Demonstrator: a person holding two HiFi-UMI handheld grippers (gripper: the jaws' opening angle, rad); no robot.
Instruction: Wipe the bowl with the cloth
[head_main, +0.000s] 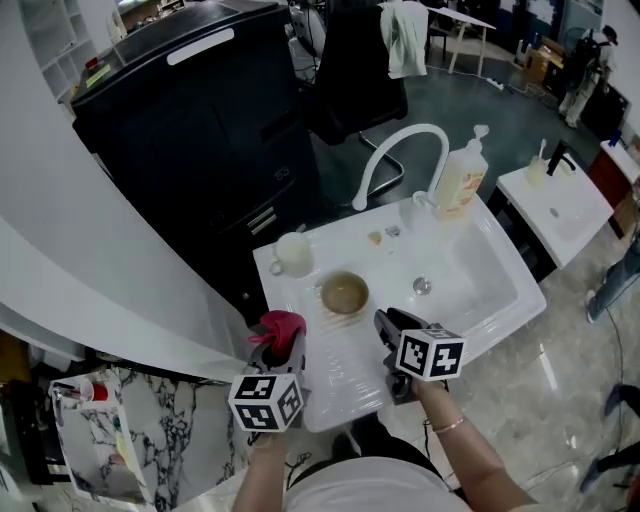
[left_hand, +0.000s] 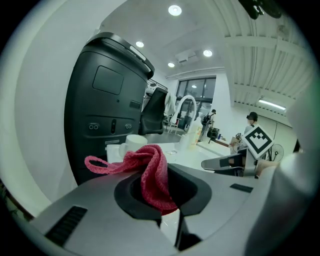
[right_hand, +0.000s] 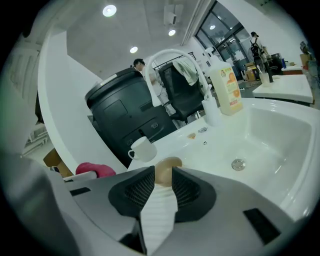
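A brown bowl (head_main: 344, 294) sits upright on the ribbed drainboard of the white sink unit (head_main: 340, 390). My left gripper (head_main: 276, 346) is just left of it, near the unit's left edge, shut on a red knitted cloth (head_main: 281, 327). In the left gripper view the cloth (left_hand: 151, 175) is pinched between the jaws and droops over to the left. My right gripper (head_main: 386, 328) hovers just right of the bowl and is open. In the right gripper view the bowl (right_hand: 167, 165) shows beyond the gap, with nothing between the jaws.
A white mug (head_main: 293, 254) stands behind the bowl. The basin with its drain (head_main: 422, 286) lies to the right, with a curved faucet (head_main: 400, 150) and a soap bottle (head_main: 460, 180) at the back. A black appliance (head_main: 190, 120) stands at the far left.
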